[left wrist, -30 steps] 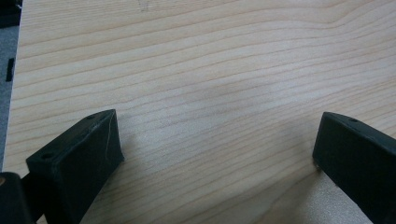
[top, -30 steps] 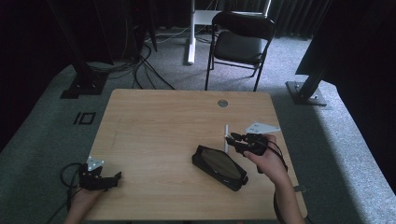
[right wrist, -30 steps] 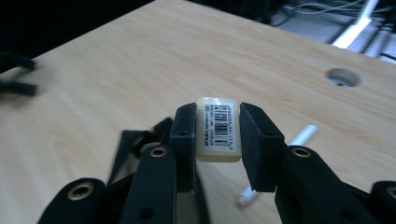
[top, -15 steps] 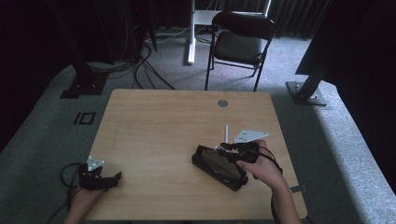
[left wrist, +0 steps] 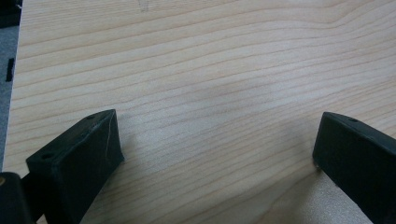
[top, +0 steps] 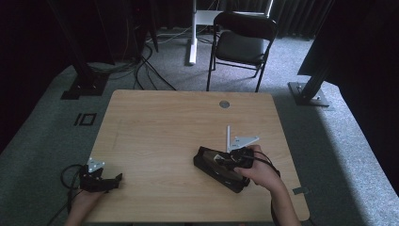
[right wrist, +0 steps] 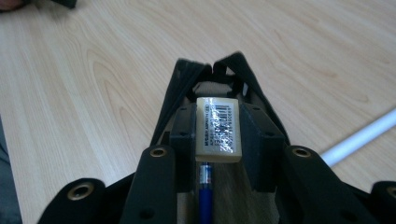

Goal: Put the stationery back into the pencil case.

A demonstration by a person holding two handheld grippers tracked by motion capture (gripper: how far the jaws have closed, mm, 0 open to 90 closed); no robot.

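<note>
Since a second ago, the right gripper (right wrist: 218, 135) is coming down and toward the person over the open black pencil case (top: 221, 169) on the table (top: 160, 127), its jaws clamping a white eraser (right wrist: 218, 128) above a blue pen (right wrist: 205, 191), probably lying inside the case. Resting near the table's front-left corner, the left gripper (left wrist: 215, 154) is holding its jaws wide apart, gripping nothing. Lying just beyond the case is a white stick (top: 228, 137).

eraser (right wrist: 218, 129) label, barcode and print (too blurred to read)
</note>
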